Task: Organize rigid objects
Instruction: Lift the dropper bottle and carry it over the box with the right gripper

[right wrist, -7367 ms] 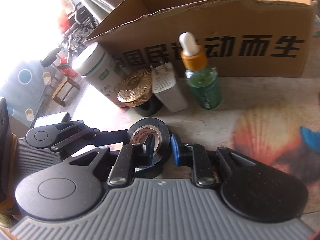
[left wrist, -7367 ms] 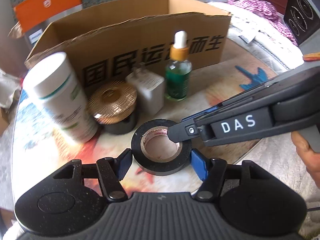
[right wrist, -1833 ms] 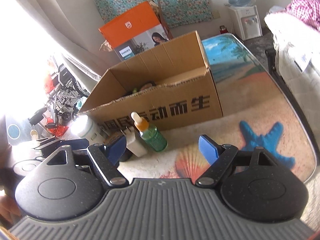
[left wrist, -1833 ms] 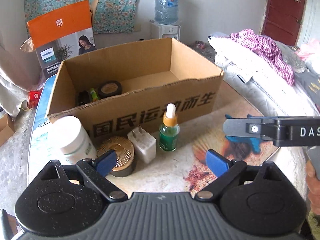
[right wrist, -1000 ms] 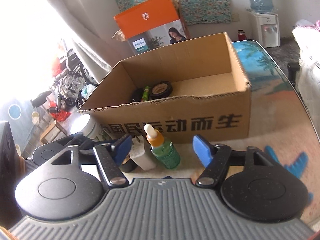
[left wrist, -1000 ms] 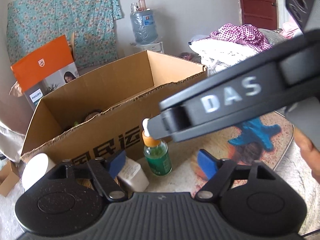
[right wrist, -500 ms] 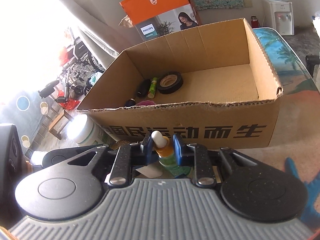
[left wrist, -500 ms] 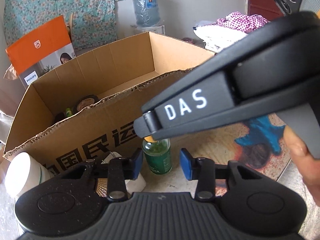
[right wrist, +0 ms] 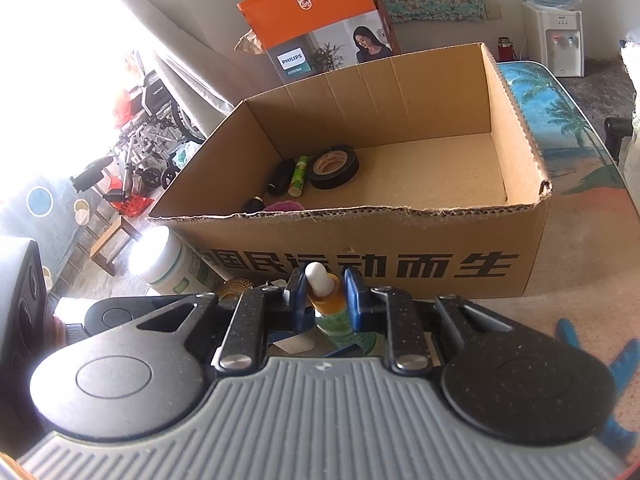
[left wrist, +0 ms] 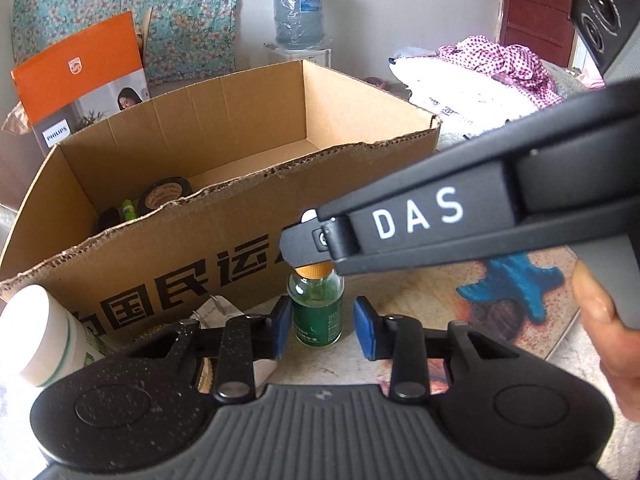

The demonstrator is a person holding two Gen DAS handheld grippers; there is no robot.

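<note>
A green dropper bottle [left wrist: 316,312] with an orange collar and white bulb stands on the table in front of the cardboard box [left wrist: 248,264]. My right gripper [right wrist: 322,292] is shut on the bottle's orange cap [right wrist: 328,300]; it crosses the left wrist view as a black bar marked DAS [left wrist: 420,220]. My left gripper [left wrist: 321,326] is open, its blue pads on either side of the bottle's body with small gaps. In the box [right wrist: 400,240] lie a black tape roll [right wrist: 334,167], a green tube [right wrist: 298,176] and dark small items.
A white jar [left wrist: 44,332] stands at the left of the box, with a white charger [left wrist: 212,310] and a gold-lidded tin [right wrist: 236,286] beside it. An orange Philips carton [right wrist: 320,20] stands behind the box. A blue starfish print [left wrist: 516,284] marks the table at right.
The tape roll went from the table into the box. Both grippers then dropped to the dropper bottle; the right closed on its cap and the left narrowed around its body.
</note>
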